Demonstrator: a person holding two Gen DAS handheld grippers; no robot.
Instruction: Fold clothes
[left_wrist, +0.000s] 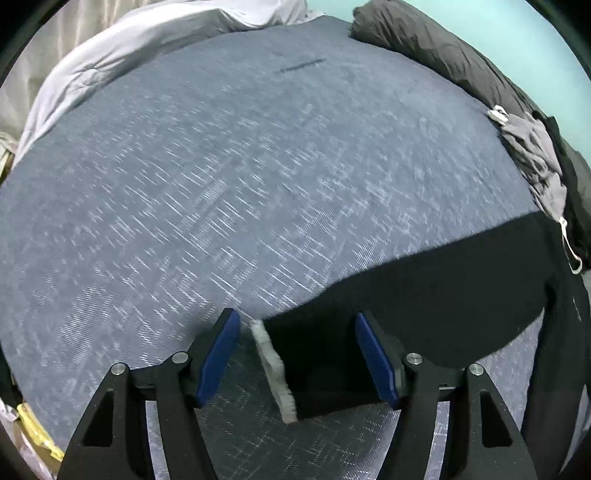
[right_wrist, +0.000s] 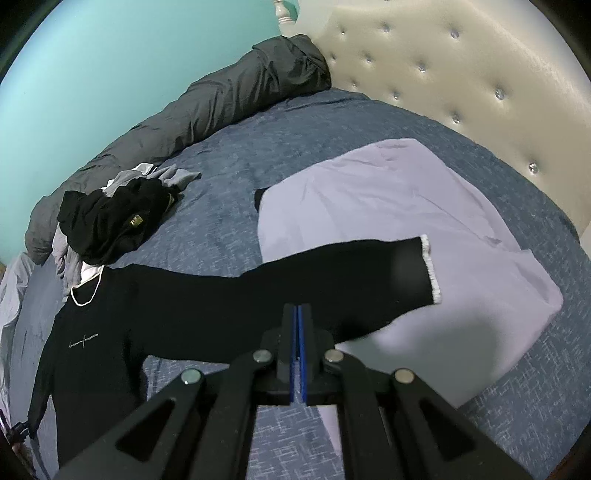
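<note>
Plainly the left gripper (left_wrist: 297, 354) stands open astride the black sweater's (right_wrist: 96, 350) white-edged cuff (left_wrist: 275, 373) without pinching it, while the right gripper (right_wrist: 298, 314), clamped shut, seems empty above the sleeve, so the cuff could slip and bunch; no containers show
</note>
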